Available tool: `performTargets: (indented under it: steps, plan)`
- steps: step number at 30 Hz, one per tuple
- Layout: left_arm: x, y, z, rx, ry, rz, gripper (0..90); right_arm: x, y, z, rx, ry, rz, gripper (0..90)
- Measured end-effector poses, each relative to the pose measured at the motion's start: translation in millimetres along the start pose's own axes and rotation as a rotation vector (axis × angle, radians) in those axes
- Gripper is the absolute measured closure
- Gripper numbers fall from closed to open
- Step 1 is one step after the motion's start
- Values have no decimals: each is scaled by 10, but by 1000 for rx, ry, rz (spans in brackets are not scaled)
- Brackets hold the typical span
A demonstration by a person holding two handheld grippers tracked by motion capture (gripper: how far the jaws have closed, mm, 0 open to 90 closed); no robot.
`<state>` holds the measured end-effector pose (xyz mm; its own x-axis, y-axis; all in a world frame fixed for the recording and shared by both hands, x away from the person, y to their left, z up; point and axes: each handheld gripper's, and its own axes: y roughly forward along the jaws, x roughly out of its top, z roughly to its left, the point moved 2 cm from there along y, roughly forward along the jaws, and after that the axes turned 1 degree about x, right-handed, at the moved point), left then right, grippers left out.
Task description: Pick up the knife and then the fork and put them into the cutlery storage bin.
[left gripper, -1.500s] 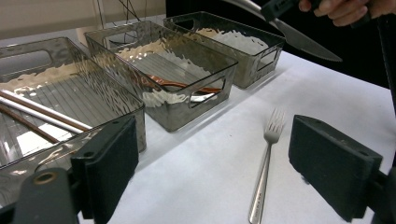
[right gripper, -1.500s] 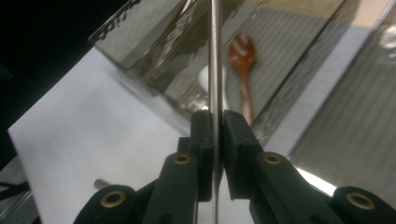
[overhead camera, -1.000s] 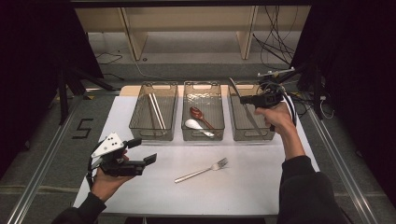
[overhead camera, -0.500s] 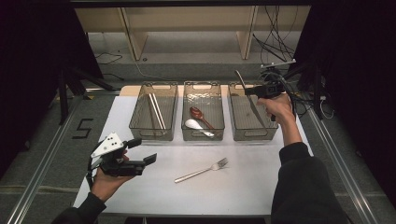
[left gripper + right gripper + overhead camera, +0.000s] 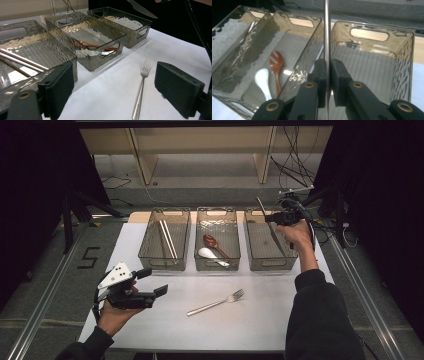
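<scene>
Three bins (image 5: pixel 218 265) are walling the table's (image 5: pixel 265 320) far side, while a fork (image 5: pixel 216 302) is lying across the open near half

You've got a white table (image 5: pixel 165 330) with a fork (image 5: pixel 216 302) lying loose near its front middle, tines pointing right. Left bin (image 5: pixel 165 239) holds chopsticks (image 5: pixel 167 238). Middle bin (image 5: pixel 216 237) holds a brown wooden spoon (image 5: pixel 214 243) and a white spoon (image 5: pixel 212 255), side by side, touching or nearly. Behind the table you see a wooden shelf frame (image 5: pixel 200 150) and loose cables (image 5: pixel 290 165) on the floor. A "5" mark (image 5: pixel 89 257) sits on the floor at left.
</scene>
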<state>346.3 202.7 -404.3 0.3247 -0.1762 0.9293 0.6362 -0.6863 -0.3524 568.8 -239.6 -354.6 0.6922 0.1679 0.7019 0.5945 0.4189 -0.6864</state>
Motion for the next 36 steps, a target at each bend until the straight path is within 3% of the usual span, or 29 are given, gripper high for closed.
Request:
performTargets:
  steps: [15, 16, 18, 20, 24, 30, 36]
  plan:
    - [1, -10, 0, 0, 3, 1, 156, -8, 112, -35, -66, -12, 13, 833]
    - [1, -12, 0, 0, 3, 2, 156, -6, 121, -42, -69, -10, 15, 821]
    - [0, -12, 0, 0, 2, 1, 156, 8, 122, -54, -69, 19, -4, 691]
    - [-2, -11, -1, 0, 0, 2, 156, 30, 93, -49, -54, 30, -28, 613]
    - [0, -17, -1, 0, 4, 5, 156, 20, 59, -20, -37, 16, -14, 552]
    - [-1, -13, -5, 1, 4, 4, 156, -13, -21, 41, 0, -1, -12, 511]
    - [0, -13, -7, 2, 3, 4, 156, -26, -123, 192, 40, -49, -21, 482]
